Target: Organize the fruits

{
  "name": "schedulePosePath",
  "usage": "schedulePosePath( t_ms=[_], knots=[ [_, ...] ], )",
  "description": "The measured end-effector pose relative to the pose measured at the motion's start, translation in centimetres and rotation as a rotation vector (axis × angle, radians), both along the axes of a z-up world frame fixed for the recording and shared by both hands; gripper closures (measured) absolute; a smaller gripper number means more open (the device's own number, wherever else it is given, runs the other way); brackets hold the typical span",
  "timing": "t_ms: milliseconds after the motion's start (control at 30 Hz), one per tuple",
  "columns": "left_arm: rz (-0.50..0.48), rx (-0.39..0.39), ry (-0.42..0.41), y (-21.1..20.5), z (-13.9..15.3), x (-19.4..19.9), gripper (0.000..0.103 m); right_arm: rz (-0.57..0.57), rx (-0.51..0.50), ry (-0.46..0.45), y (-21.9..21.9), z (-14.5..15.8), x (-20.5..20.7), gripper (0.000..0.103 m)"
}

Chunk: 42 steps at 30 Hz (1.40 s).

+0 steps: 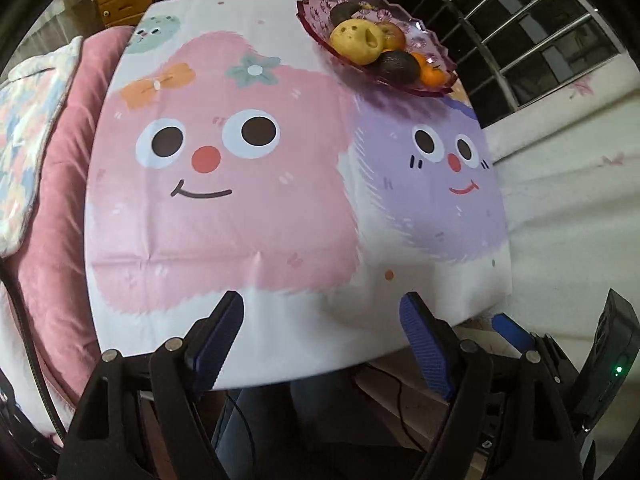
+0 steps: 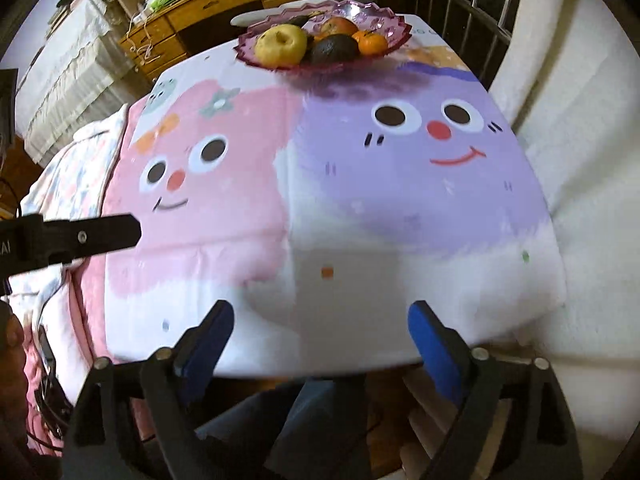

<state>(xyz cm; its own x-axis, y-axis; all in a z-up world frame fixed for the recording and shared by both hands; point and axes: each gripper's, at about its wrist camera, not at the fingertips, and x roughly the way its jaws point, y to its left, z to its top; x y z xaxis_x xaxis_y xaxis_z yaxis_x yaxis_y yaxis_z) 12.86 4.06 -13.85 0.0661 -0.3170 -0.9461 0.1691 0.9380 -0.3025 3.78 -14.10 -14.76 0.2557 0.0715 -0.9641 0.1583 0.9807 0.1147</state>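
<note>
Just under and ahead of both sets of jaws, the table point(image 1: 280, 320) is showing a smooth printed cloth point(image 2: 320, 208), lightly creased, with a fuzzy pink cartoon face and a purple one. Below the near edge, a person's trousered legs point(image 1: 280, 420) are showing.

The left gripper point(image 1: 322, 328) is hanging over the near edge with its jaws released, spread wide, gripping nothing; its ribbed blue pads point(image 1: 426, 348) are touching nothing. The right gripper point(image 2: 320, 334) is likewise hovering with jaws released and empty.

Left of the jaws, a pink velvety cushion point(image 1: 60, 208) is lying beside the table under a floral quilted pad point(image 1: 24, 132). Right of them, a white wall is running along.

Far ahead of the jaws, a scalloped pink translucent bowl point(image 2: 394, 24) is sitting at the far table edge, holding the fruit: a lumpy yellow one point(image 2: 280, 46), a dark avocado point(image 2: 334, 48), and oranges point(image 2: 372, 43). Beyond, wooden drawers point(image 2: 192, 16) and metal window bars point(image 1: 532, 28) are standing.
</note>
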Motion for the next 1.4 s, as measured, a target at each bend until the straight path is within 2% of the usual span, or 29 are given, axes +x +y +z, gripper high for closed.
schedulePosePath(
  t_ms=[167, 300, 667, 833, 1067, 1167, 1400],
  knots=[
    [0.037, 0.003, -0.058, -0.1, 2.7, -1.6, 0.024, 0.004, 0.020, 0.014, -0.8, 2.8, -2.4, 0.009],
    [0.014, -0.005, -0.101, -1.4, 4.9, -2.8, 0.023, 0.025, 0.045, 0.024, -1.8, 5.0, -3.7, 0.009],
    [0.064, 0.013, -0.254, -5.4, 10.8, -4.1, 0.021, 0.099, 0.101, -0.016, -5.8, 9.0, -2.6, 0.008],
    [0.107, 0.037, -0.302, -7.3, 11.8, -4.2, 0.016, 0.117, 0.084, -0.072, -7.7, 10.5, -1.5, 0.008],
    [0.128, 0.096, -0.351, -9.2, 12.2, -5.2, 0.001, 0.107, 0.065, -0.120, -9.6, 11.1, -0.7, 0.008],
    [0.126, 0.140, -0.386, -9.6, 12.6, -5.5, 0.001, 0.125, 0.062, -0.132, -9.6, 11.2, -0.3, 0.008],
    [0.179, 0.180, -0.382, -9.1, 12.7, -5.6, 0.001, 0.141, 0.061, -0.155, -9.8, 11.8, 0.0, 0.003]
  ],
)
